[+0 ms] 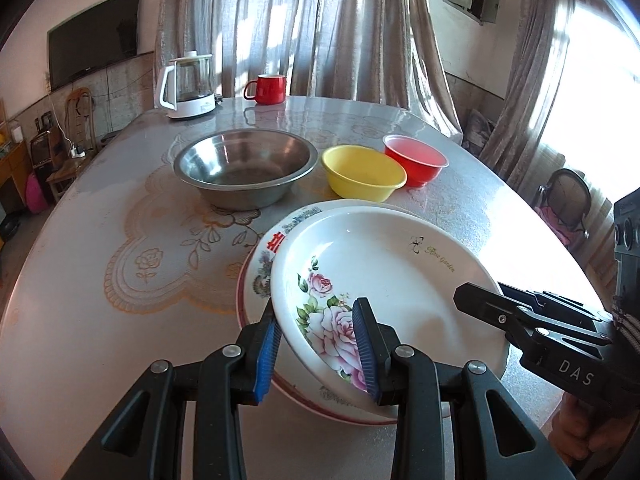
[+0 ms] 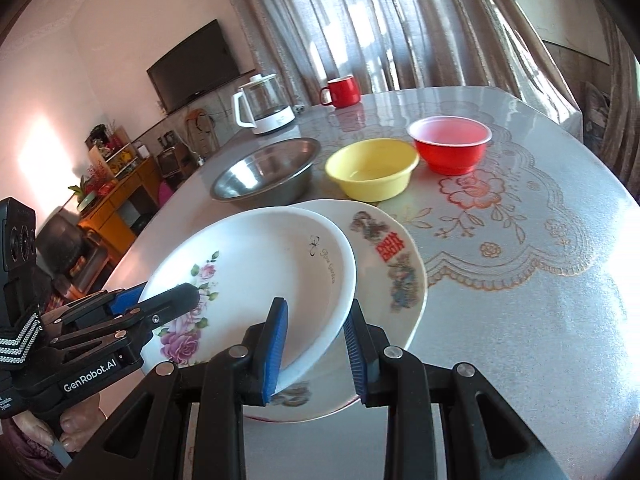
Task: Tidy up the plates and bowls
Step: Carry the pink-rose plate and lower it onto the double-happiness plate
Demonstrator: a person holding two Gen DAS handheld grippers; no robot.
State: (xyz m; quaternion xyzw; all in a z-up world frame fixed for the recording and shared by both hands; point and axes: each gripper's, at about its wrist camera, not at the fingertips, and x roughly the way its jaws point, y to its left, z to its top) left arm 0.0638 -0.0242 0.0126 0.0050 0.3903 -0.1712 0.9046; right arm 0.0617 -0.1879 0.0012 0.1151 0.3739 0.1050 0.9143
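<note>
A white plate with pink roses [image 1: 380,272] [image 2: 256,264] hangs tilted just over a larger plate with a red character [image 1: 260,276] [image 2: 384,264] that lies on the table. My left gripper [image 1: 316,352] [image 2: 164,294] is shut on the rose plate's rim at the rose side. At the opposite rim my right gripper [image 2: 316,350] [image 1: 480,292] is shut on the same plate. Behind them stand a steel bowl [image 1: 244,164] [image 2: 266,172], a yellow bowl [image 1: 362,172] [image 2: 372,168] and a red bowl [image 1: 416,158] [image 2: 450,144] in a row.
A glass kettle [image 1: 188,84] [image 2: 264,108] and a red mug [image 1: 268,88] [image 2: 342,90] stand at the table's far edge by the curtains. The round table [image 1: 120,208] carries a floral cloth. Chairs and a cabinet stand around it.
</note>
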